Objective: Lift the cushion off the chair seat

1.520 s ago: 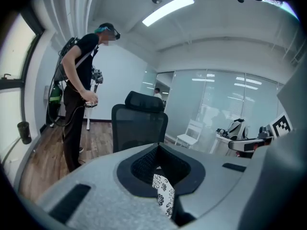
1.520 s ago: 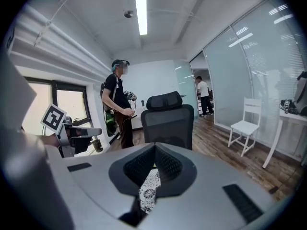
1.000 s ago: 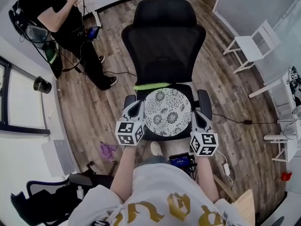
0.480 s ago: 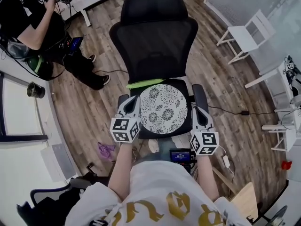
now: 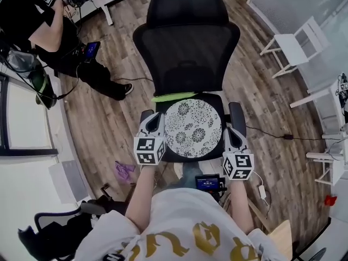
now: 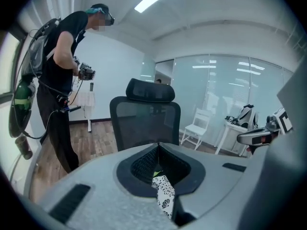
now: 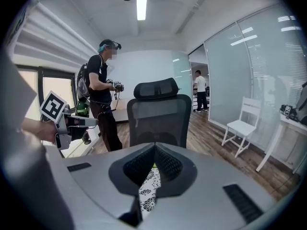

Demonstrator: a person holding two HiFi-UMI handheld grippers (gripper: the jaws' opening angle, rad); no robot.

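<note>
Floral cushion lies flat on the black chair seat; left gripper and right gripper, jaws pressed together and empty, flank it, apparently for a two-sided lift.

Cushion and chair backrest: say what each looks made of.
Cushion: probably fabric, matte, with a printed black-and-white floral pattern; its filling cannot be told. Backrest: black mesh, half see-through in the gripper views, stretched on a dark frame that looks like plastic.
</note>
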